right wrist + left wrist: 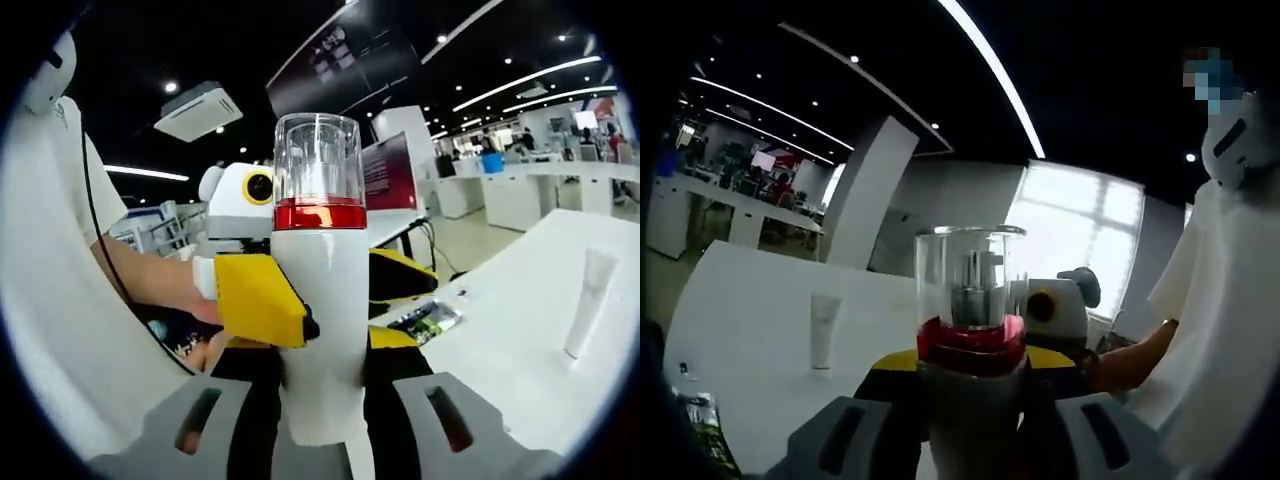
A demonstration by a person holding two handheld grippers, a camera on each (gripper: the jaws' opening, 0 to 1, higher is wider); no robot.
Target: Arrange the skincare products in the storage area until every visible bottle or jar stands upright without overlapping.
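White plastic and a red collar mark the thing you are handling: a pump bottle (320, 290) with a clear cap, held upright in the air between your two tools, above the white table (750, 300) rather than on it.

Going left to right in the right gripper view: your sleeve and forearm, then the left gripper (300, 320), its yellow jaws pressed to the bottle's body from the far side, then a slim white tube (590, 300) standing upright on the table, well apart. A small printed packet (425, 320) lies flat near the table's edge.

Your right gripper (320, 420) has the bottle's base between its grey jaws; they look clenched on it, though the contact is low in frame and hard to confirm.

Both tools seem to share the bottle to keep it plumb, probably for a handover or a steady set-down beside the tube without overlap.
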